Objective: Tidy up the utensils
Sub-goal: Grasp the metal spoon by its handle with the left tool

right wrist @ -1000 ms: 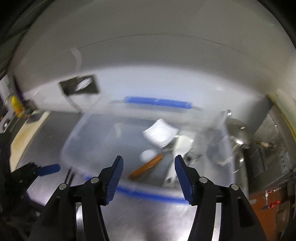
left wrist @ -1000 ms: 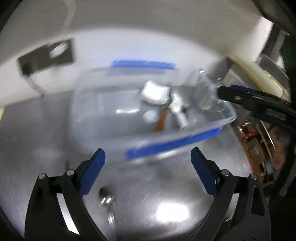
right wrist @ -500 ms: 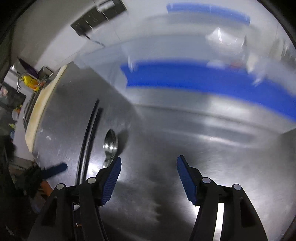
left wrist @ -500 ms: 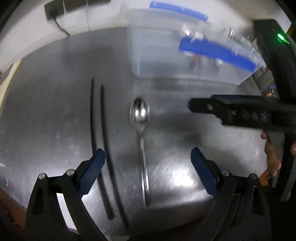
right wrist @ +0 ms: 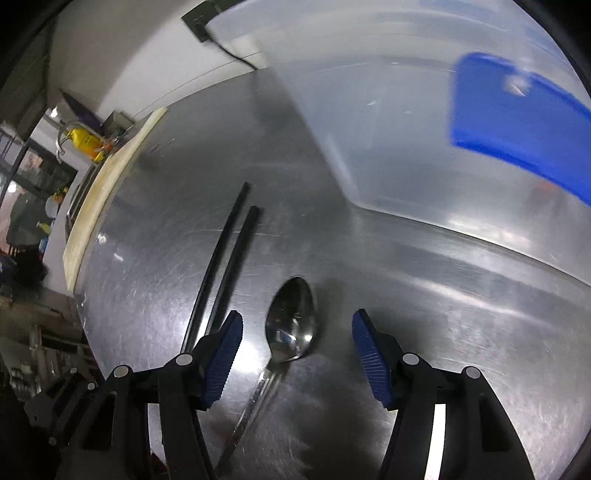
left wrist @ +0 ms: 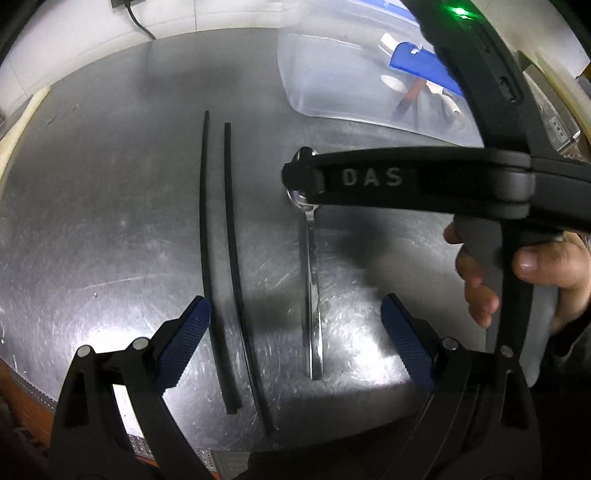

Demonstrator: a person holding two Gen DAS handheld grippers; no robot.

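Note:
A metal spoon (left wrist: 313,280) lies on the steel table, bowl toward the clear plastic bin (left wrist: 332,74). Two black chopsticks (left wrist: 218,258) lie side by side left of it. My left gripper (left wrist: 295,339) is open above the spoon's handle end and the chopsticks. My right gripper (right wrist: 297,354) is open, low over the spoon's bowl (right wrist: 291,325), one finger on each side. In the left wrist view the right gripper's finger (left wrist: 369,179) crosses over the spoon's bowl. The chopsticks (right wrist: 225,266) show left of the right gripper.
The bin has blue latches (right wrist: 517,125) and holds several utensils (left wrist: 413,96). A wall socket with a cable (left wrist: 129,11) is behind the table. A pale board (right wrist: 107,184) lies along the table's left edge. The table's front edge is just below my left gripper.
Both grippers swung down from the bin to the table. The right gripper moved left and lowered until it straddles the spoon's bowl. Both stayed open.

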